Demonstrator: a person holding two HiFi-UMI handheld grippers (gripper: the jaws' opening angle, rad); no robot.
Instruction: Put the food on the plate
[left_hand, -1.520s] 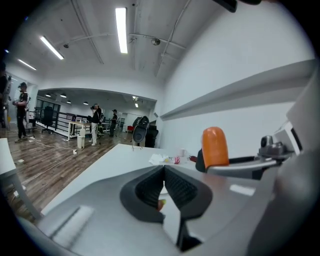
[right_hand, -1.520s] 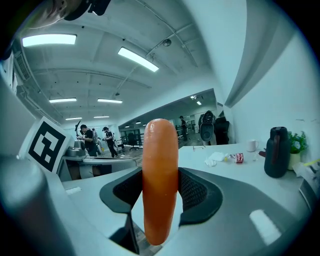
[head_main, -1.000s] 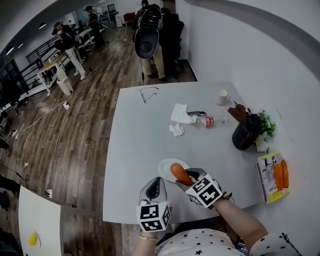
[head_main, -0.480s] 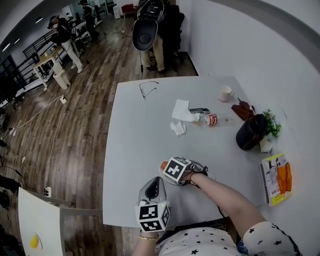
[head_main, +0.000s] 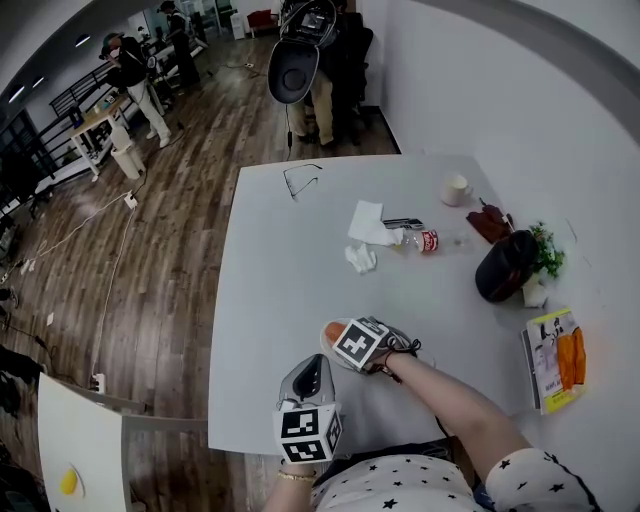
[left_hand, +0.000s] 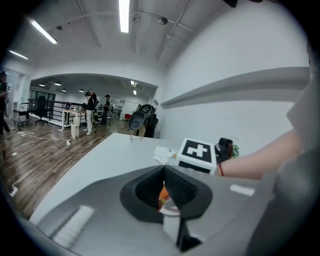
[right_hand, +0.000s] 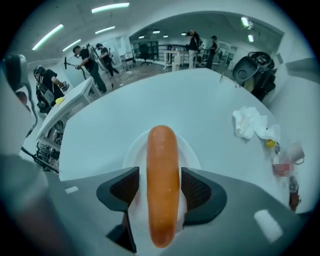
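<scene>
An orange sausage lies lengthwise on a small white plate near the table's front edge. My right gripper hangs over it with the sausage between the jaws. The jaws are opening, and a thin gap shows on each side between pad and sausage. In the head view the right gripper covers most of the plate, and only the sausage's end peeks out at its left. My left gripper stays just in front of the plate, shut and holding nothing; in its own view the left gripper has its pads meeting.
Further back on the white table lie crumpled tissues, a small bottle, a cup and glasses. A dark bag, a plant and a packet of orange food sit at the right. People stand beyond the far edge.
My right gripper carried the sausage left and down over the plate, turning its marker cube upward, and its jaws have spread off the sausage. The left gripper has not moved.
</scene>
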